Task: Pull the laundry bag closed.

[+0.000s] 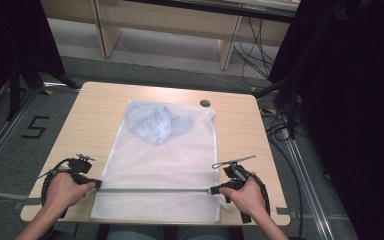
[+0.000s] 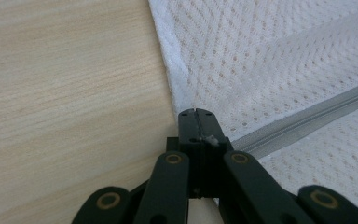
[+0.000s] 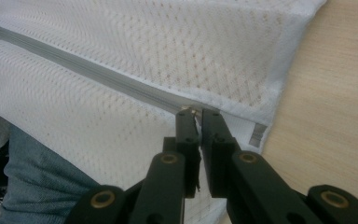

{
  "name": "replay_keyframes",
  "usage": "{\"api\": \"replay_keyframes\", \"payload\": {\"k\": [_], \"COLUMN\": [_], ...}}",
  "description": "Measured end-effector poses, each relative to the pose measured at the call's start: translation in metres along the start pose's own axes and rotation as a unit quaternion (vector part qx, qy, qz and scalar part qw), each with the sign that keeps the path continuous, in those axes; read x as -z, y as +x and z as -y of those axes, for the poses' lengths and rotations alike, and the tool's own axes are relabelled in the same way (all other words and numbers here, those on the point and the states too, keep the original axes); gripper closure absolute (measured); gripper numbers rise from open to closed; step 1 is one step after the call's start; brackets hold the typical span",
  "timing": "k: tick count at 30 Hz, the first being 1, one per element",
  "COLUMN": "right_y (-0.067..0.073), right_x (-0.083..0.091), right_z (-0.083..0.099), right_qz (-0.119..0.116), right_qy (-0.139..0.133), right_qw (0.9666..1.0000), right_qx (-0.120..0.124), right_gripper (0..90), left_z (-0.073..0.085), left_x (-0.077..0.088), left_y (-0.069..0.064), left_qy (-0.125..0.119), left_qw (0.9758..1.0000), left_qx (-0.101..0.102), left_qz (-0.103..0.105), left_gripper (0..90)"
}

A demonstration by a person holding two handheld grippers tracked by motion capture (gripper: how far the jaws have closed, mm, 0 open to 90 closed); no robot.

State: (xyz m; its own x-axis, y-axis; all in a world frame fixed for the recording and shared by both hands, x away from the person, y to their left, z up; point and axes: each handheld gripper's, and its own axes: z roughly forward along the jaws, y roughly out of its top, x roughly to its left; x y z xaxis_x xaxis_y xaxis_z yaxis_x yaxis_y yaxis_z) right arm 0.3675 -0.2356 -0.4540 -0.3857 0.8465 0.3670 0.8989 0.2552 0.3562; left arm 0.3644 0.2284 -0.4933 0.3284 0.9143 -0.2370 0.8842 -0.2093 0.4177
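Altogether: one mesh bag (image 1: 165, 165), one zipper (image 1: 155, 190); left claw (image 1: 98, 183) pinches its end, right claw (image 1: 213, 190) its pull.

A white mesh bag (image 1: 165, 165) lies flat on the bench (image 1: 87, 117), its near edge hanging just over the front. A grey zip (image 1: 155, 190) runs straight across near that edge, shut along its length. Crumpled pale blue cloth (image 1: 155, 125) sits inside at the far end.

A lab recording bay: black curtains (image 1: 360, 100), loose floor cables (image 1: 275, 125), tripod legs (image 1: 25, 75), a taped floor number (image 1: 35, 127), a plain wooden table (image 1: 95, 115).
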Motion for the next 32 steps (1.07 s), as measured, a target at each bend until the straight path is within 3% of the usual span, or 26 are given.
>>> {"api": "replay_keyframes", "payload": {"k": [2,3,5,6,7,8,9,14,15,16,17,20,21,22,24,26,27,28,29,30,31,32], "right_y": [-0.001,0.0,-0.003,-0.002,-0.002,-0.005,-0.003,-0.007,-0.011,-0.015,-0.011,-0.012,-0.016,-0.015,-0.015,-0.015,-0.017,-0.015,-0.023,-0.023,-0.022,-0.022], "right_x": [0.0,0.002,0.001,0.003,0.004,0.003,0.004,0.004,0.003,0.0,0.003,0.001,-0.001,-0.001,-0.001,0.004,0.006,0.011,0.013,0.013,0.018,0.018], "right_z": [0.0,0.0,0.001,0.001,0.001,0.002,0.003,0.004,0.004,0.004,0.004,0.004,0.004,0.004,0.004,0.004,0.005,0.005,0.006,0.006,0.007,0.007], "right_qz": [-0.006,-0.001,-0.002,0.001,-0.006,0.002,-0.004,-0.006,-0.002,-0.002,-0.001,-0.01,-0.002,0.005,-0.001,-0.014,-0.009,-0.018,-0.016,-0.016,-0.021,-0.021], "right_qy": [0.005,0.019,0.009,0.025,0.032,0.02,0.035,0.035,0.028,0.014,0.037,0.044,0.022,0.024,0.025,0.013,-0.006,-0.014,-0.056,-0.056,-0.055,-0.055], "right_qw": [1.0,0.9996,0.9999,0.9992,0.9988,0.9995,0.9982,0.9976,0.9984,0.9997,0.9976,0.9969,0.9991,0.9987,0.9989,0.9988,0.9991,0.9977,0.9977,0.9977,0.995,0.995], "right_qx": [0.002,-0.019,-0.007,-0.03,-0.037,-0.025,-0.048,-0.06,-0.048,-0.021,-0.058,-0.065,-0.036,-0.044,-0.039,-0.046,-0.04,-0.064,-0.036,-0.036,-0.08,-0.08], "right_gripper": [86.9,86.8,86.8,86.9,86.8,86.8,86.7,86.6,86.6,86.6,86.5,86.5,86.5,86.4,86.2,84.4,82.5,80.0,76.7,76.7,75.3,75.3], "left_z": [0.0,0.0,0.0,0.0,0.0,0.0,0.0,0.0,0.0,0.0,0.0,0.001,0.001,0.001,0.002,0.003,0.004,0.004,0.004,0.004,0.003,0.003], "left_x": [0.0,0.0,0.0,0.0,0.0,0.0,0.0,0.0,0.0,0.0,0.0,-0.002,-0.002,-0.002,-0.001,0.001,0.003,0.006,0.012,0.012,0.016,0.019], "left_y": [0.0,0.0,0.0,0.0,0.0,0.0,0.0,0.0,0.0,0.0,0.0,0.0,0.0,0.001,0.0,-0.001,-0.002,-0.002,-0.001,-0.001,-0.001,-0.001], "left_qy": [0.001,0.0,0.0,0.001,0.001,0.0,0.0,0.0,-0.001,-0.001,-0.001,-0.014,-0.019,-0.019,-0.012,-0.008,-0.016,-0.022,-0.048,-0.048,-0.062,-0.072], "left_qw": [1.0,1.0,1.0,1.0,1.0,1.0,1.0,1.0,1.0,1.0,1.0,0.9999,0.9998,0.9998,0.9999,0.9999,0.9998,0.9997,0.9988,0.9988,0.9979,0.9972], "left_qx": [0.0,0.001,-0.001,-0.002,-0.001,-0.001,-0.001,0.0,0.0,0.0,0.0,0.001,0.001,-0.004,0.001,-0.007,-0.005,-0.005,-0.01,-0.01,-0.019,-0.015], "left_qz": [0.0,0.0,0.0,0.0,0.0,0.0,0.0,0.0,0.001,0.001,0.001,0.003,0.0,0.001,0.0,-0.005,-0.007,-0.004,-0.005,-0.005,-0.011,-0.015], "left_gripper": [89.9,89.9,89.8,89.9,89.9,89.9,89.9,89.9,89.9,89.9,89.9,89.9,89.8,89.9,89.8,89.7,89.2,87.8,84.6,83.6,82.7,82.7]}}
